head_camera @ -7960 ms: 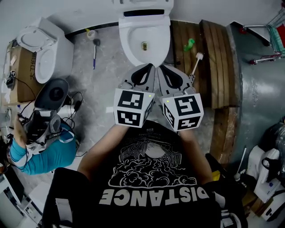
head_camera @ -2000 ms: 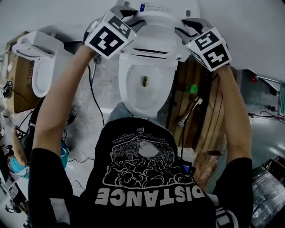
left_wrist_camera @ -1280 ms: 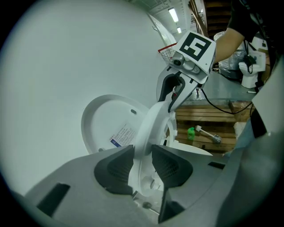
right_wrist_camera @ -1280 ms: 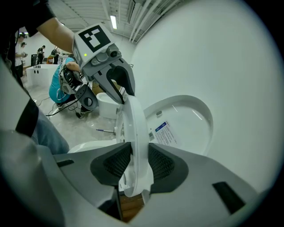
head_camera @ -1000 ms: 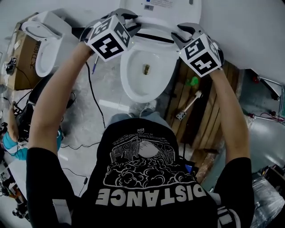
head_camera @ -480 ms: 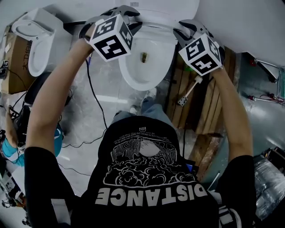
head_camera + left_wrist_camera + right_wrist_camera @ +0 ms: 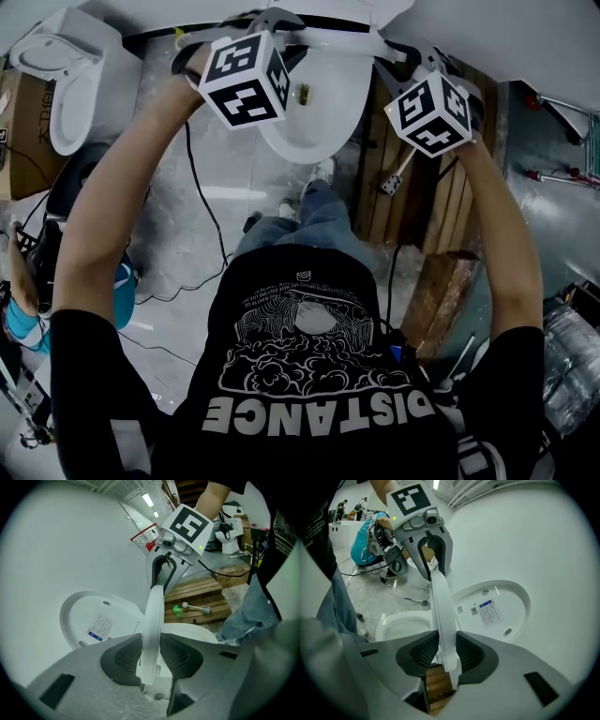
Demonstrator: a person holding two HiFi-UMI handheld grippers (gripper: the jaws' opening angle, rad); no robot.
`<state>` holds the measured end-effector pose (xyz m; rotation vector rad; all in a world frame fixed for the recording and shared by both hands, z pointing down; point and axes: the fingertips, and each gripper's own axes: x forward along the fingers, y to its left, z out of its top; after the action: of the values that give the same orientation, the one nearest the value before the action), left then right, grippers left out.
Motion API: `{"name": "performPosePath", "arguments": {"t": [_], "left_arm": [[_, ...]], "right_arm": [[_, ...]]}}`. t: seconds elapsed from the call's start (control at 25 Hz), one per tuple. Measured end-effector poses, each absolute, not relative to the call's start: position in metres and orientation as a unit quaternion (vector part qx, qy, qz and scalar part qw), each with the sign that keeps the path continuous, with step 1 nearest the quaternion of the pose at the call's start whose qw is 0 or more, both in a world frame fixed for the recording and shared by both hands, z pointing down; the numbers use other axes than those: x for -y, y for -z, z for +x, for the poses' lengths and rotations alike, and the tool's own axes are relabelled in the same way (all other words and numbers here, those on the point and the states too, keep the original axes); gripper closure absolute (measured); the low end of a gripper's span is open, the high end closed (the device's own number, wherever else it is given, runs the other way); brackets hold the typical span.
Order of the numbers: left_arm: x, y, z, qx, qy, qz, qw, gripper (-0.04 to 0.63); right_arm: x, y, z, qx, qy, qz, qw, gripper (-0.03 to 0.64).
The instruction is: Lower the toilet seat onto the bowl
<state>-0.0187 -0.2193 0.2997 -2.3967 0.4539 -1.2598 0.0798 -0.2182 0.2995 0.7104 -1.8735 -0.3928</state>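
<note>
The white toilet seat (image 7: 153,616) stands tilted between the raised lid (image 7: 98,620) on the wall and the bowl (image 7: 307,127). It shows edge-on in both gripper views. My left gripper (image 7: 151,656) is shut on the seat's left rim, its ribbed pads pressed on both faces. My right gripper (image 7: 446,651) is shut on the seat (image 7: 442,616) at the opposite rim. In the head view the left gripper (image 7: 281,21) and the right gripper (image 7: 398,52) flank the bowl at the top edge. Each gripper shows in the other's view, clamped on the far rim.
A second toilet (image 7: 61,80) stands on a box at the far left. A wooden pallet (image 7: 441,202) with a toilet brush (image 7: 398,173) and a green bottle (image 7: 177,611) lies right of the bowl. A cable (image 7: 202,216) crosses the floor. A person in blue (image 7: 23,309) crouches at left.
Both grippers rose from in front of my chest to the raised seat and took hold of its rims. Over the last second the seat and grippers tipped away from the lid.
</note>
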Motion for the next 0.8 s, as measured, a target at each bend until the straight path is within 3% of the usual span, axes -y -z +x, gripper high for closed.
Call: {"name": "performPosePath", "arguments": {"t": [0.4, 0.8], "left_arm": [[0.178, -0.332, -0.017, -0.140, 0.468, -0.841, 0.235, 0.465], [0.142, -0.370, -0.018, -0.121, 0.496, -0.830, 0.225, 0.462]], "right_arm": [[0.178, -0.332, 0.082, 0.765, 0.180, 0.283, 0.550, 0.492], [0.144, -0.368, 0.080, 0.762, 0.189, 0.258, 0.563, 0.485]]}}
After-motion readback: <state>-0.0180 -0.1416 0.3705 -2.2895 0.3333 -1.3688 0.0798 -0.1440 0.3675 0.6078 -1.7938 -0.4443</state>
